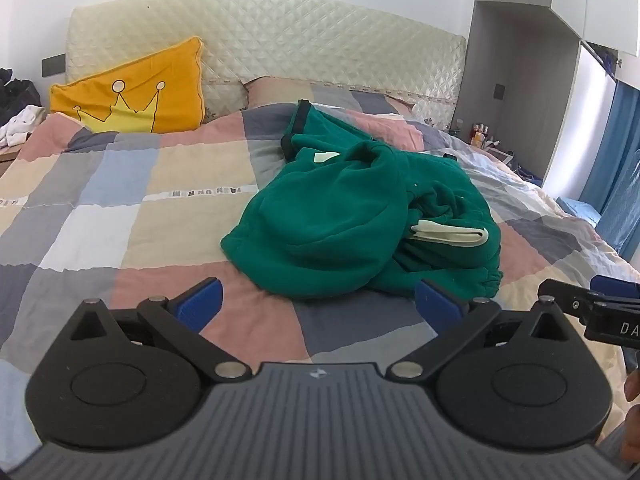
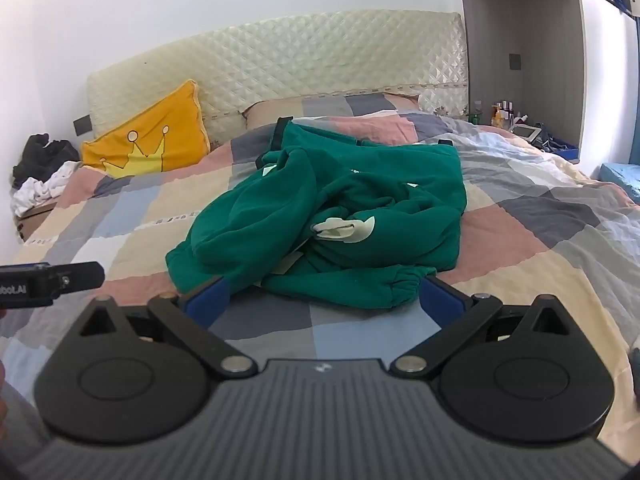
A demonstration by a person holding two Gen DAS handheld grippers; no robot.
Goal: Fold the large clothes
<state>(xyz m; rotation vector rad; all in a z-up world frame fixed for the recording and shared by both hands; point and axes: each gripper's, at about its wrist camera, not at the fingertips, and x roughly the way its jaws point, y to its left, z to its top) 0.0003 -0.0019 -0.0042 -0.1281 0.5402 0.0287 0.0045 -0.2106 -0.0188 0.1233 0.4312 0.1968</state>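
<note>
A green sweatshirt (image 1: 352, 208) with black trim and pale patches lies crumpled in a heap on the checked bedspread (image 1: 120, 200). My left gripper (image 1: 318, 306) hovers in front of the heap's near edge, its blue pads wide apart, nothing between them. In the right wrist view the same sweatshirt (image 2: 340, 216) fills the middle, and my right gripper (image 2: 326, 298) stands open just short of a bunched cuff (image 2: 400, 286). The right gripper's fingers (image 1: 592, 300) show at the right edge of the left wrist view. The left gripper's fingers (image 2: 60, 278) show at the left edge of the right view.
A yellow crown cushion (image 1: 132, 88) leans on the quilted headboard (image 1: 320, 40). A checked pillow (image 1: 304, 92) lies behind the sweatshirt. Clothes (image 2: 44, 172) are piled left of the bed. A nightstand with bottles (image 2: 508, 116) and a wardrobe (image 1: 560, 80) stand on the right.
</note>
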